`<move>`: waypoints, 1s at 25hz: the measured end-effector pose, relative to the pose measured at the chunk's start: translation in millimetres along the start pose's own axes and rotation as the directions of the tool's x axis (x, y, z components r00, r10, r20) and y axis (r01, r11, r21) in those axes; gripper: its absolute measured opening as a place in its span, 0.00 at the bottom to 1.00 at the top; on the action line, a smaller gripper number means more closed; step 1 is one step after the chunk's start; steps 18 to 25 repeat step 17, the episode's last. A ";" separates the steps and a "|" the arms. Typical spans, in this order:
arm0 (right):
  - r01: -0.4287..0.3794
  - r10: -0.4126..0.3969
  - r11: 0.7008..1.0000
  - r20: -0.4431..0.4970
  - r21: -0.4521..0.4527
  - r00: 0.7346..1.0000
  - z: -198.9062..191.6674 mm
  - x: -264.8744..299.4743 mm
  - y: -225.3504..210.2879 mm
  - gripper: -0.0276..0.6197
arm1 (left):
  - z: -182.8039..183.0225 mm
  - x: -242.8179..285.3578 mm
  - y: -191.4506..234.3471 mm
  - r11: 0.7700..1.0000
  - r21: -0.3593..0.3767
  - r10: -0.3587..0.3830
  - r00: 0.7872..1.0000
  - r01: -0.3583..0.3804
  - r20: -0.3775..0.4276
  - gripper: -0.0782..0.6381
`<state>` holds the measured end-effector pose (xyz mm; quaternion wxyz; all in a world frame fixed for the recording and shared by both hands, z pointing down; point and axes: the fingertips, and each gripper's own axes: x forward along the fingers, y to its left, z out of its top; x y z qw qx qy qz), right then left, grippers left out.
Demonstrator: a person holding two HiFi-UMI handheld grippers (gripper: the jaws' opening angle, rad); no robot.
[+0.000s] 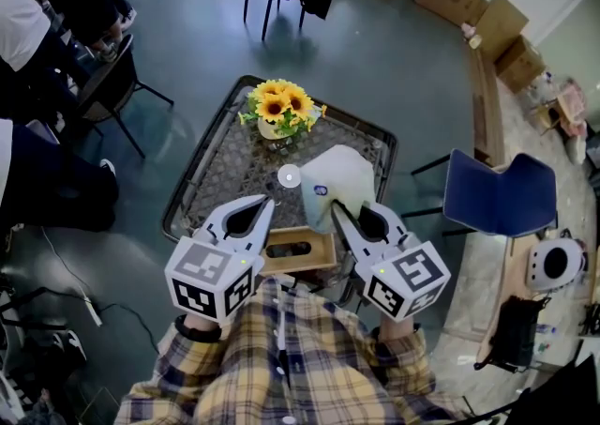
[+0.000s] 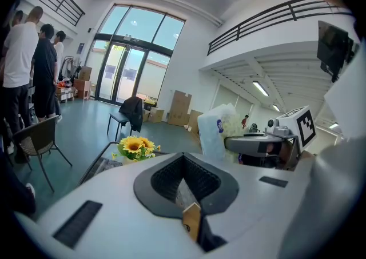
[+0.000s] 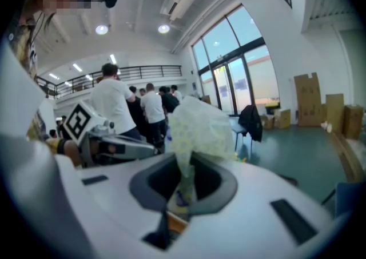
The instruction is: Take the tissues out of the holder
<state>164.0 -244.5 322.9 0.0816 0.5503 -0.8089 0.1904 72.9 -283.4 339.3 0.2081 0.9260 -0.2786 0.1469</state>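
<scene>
— At the near edge of the desk (image 1: 220, 170), which way does the tissue pack (image 1: 337, 184) lie from us?

— Up and away. We have it pinched by its lower end in the right gripper (image 1: 339, 210), jaws closed on the crumpled wrapper. Its long axis runs from the jaws toward the far edge, and in the right gripper view it stands roughly upright. The holder (image 1: 319, 250) sits below it, midway along the near edge, and its oval slot looks dark and empty.

— Is the pack clear of the holder?

— We judge so. From the head view, though, its bottom overlaps the holder's far right corner, and we cannot tell whether the two touch.

— And our other hand?

— The left gripper (image 1: 262, 212) lies over the holder's left end with its jaws drawn together. In its own view a wood-coloured edge sits between them. We read that as the holder's wall, gripped to pin the holder down.

— So which hand makes the next move?

— The right one, we think, since it alone has the pack. Bare desk lies toward the right edge. The sunflowers (image 1: 279, 106) stand near the far edge, just beyond the pack, so we would steer to the right of them when setting it down.
</scene>
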 end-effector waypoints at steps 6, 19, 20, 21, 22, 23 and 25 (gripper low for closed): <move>-0.005 0.005 1.000 -0.001 0.000 1.000 -2.3 -0.6 3.3 0.10 | -0.8 -1.0 -0.3 1.000 -0.004 -0.002 1.000 0.002 0.007 0.13; 0.007 -0.007 1.000 -0.010 -0.007 1.000 -5.0 1.8 8.7 0.10 | -1.1 -5.2 5.5 1.000 -0.007 -0.001 1.000 0.001 0.011 0.13; 0.007 -0.007 1.000 -0.010 -0.007 1.000 -5.0 1.8 8.7 0.10 | -1.1 -5.2 5.5 1.000 -0.007 -0.001 1.000 0.001 0.011 0.13; 0.007 -0.007 1.000 -0.010 -0.007 1.000 -5.0 1.8 8.7 0.10 | -1.1 -5.2 5.5 1.000 -0.007 -0.001 1.000 0.001 0.011 0.13; 0.007 -0.007 1.000 -0.010 -0.007 1.000 -5.0 1.8 8.7 0.10 | -1.1 -5.2 5.5 1.000 -0.007 -0.001 1.000 0.001 0.011 0.13; 0.007 -0.007 1.000 -0.010 -0.007 1.000 -5.0 1.8 8.7 0.10 | -1.1 -5.2 5.5 1.000 -0.007 -0.001 1.000 0.001 0.011 0.13; 0.007 -0.007 1.000 -0.010 -0.007 1.000 -5.0 1.8 8.7 0.10 | -1.1 -5.2 5.5 1.000 -0.007 -0.001 1.000 0.001 0.011 0.13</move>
